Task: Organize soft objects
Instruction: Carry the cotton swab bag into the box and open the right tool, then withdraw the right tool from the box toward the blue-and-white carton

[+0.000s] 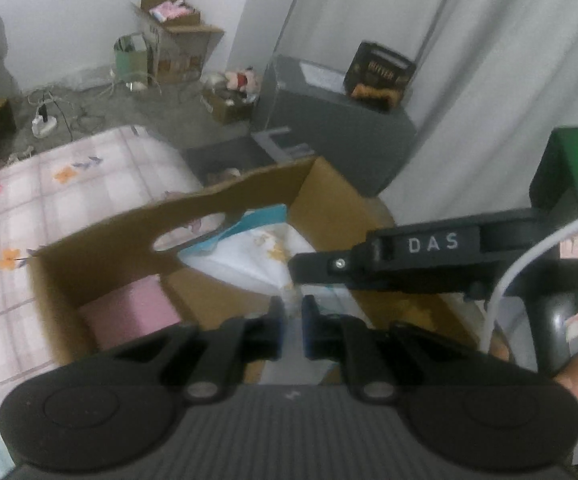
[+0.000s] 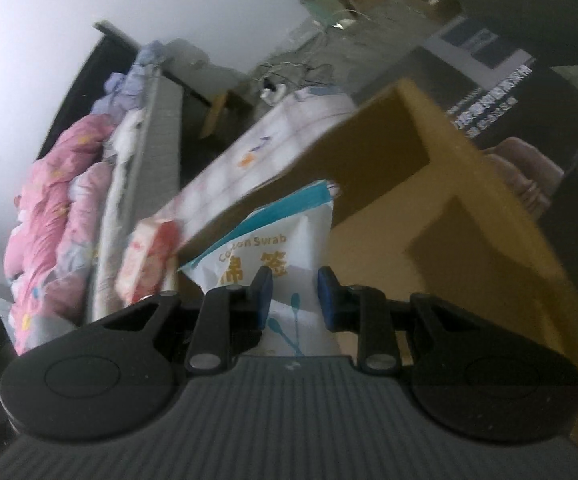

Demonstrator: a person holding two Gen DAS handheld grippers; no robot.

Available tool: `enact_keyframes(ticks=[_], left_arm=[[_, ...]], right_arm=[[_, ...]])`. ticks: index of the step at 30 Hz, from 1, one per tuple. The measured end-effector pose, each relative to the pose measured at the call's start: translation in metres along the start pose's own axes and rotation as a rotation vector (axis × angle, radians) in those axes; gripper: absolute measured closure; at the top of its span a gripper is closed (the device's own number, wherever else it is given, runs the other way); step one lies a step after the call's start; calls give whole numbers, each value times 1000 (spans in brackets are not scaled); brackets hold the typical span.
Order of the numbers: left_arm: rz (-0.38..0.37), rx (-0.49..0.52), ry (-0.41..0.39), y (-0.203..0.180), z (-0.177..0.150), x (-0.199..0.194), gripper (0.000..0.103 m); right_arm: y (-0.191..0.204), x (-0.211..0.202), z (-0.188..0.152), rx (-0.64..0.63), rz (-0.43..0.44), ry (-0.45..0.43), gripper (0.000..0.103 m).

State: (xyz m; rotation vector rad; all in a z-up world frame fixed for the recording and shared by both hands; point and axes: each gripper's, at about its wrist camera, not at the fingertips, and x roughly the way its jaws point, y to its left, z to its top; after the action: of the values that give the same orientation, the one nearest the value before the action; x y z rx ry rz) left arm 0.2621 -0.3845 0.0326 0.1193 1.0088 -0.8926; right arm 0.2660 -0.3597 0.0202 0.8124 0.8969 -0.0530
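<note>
While the right gripper [image 2: 295, 296] clamps its blue pads on the white cotton swab bag [image 2: 265, 252], the bag hangs inside the open cardboard box [image 1: 101, 236], its top against the box wall. Nearby, the left gripper [image 1: 291, 326] hovers over the box with jaws nearly together, nothing clearly between them. On the box floor lies a pink pack [image 1: 129, 312]. Beneath the box is a checked quilt [image 1: 45, 196].

White-and-teal plastic cotton swab bag [image 2: 273, 256]: lower end hidden behind the right gripper [image 2: 295, 298] body, top corner tucked behind the brown cardboard box flap [image 2: 329, 168]. Both views motion-blurred. Whether the blue pads [image 2: 264, 292] touch the bag: cannot tell. Pink block [image 1: 129, 312] ahead-left of the left gripper [image 1: 292, 330]: part-hidden by the box wall, identity unclear.
</note>
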Motion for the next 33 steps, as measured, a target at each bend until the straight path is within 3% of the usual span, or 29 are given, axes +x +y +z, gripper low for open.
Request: enact_keyframes(ticks=[4,8,10,12,13,14,15,17,18,19,20,21,23,27,28,31,33], left_arm=[[39,-10,55,7,5,42,93],[93,-15,111,12,10,72,91],[118,-15,136,14,10,81,88],[144,-17,150,17,10,84,77],[152,-19,152,18,10,82,74],[161,-12,156,19,10,81,68],[169,-7,160,18,9,79,61],[184,1,160,19,8,72,56],[188,5,159,20,7,68,54],[189,5,159,20,7,63,53],[186,1,158,21,7,59,51],[180,-3,153,22,7,54,49],[173,-5,138,23,7,43,46],[162,-5,108,24,7,22,39],[160,-3,98,23,8,16,39],[156,11,72,22,8,-4,36],[157,16,47,21,6,-19,33]], right_arm=[[14,45,-9,0,-36,38,79],[63,100,-40,-22,-70,71,79],[81,120,-54,-44,-73,88,79],[101,130,-76,-63,-77,108,79],[94,129,-75,-62,-72,119,79],[60,119,-55,-60,-70,129,79],[78,128,-69,-65,-72,136,79],[58,125,-51,-82,-77,142,79],[76,130,-65,-94,-85,140,79],[45,131,-45,-104,-89,138,79],[61,135,-56,-112,-91,134,79],[50,134,-52,-116,-95,128,79],[41,158,-24,-143,-98,118,79],[66,149,-25,-196,-128,104,77],[72,170,-6,-197,-130,96,77],[53,164,6,-193,-104,59,77],[52,134,-2,-186,-83,30,77]])
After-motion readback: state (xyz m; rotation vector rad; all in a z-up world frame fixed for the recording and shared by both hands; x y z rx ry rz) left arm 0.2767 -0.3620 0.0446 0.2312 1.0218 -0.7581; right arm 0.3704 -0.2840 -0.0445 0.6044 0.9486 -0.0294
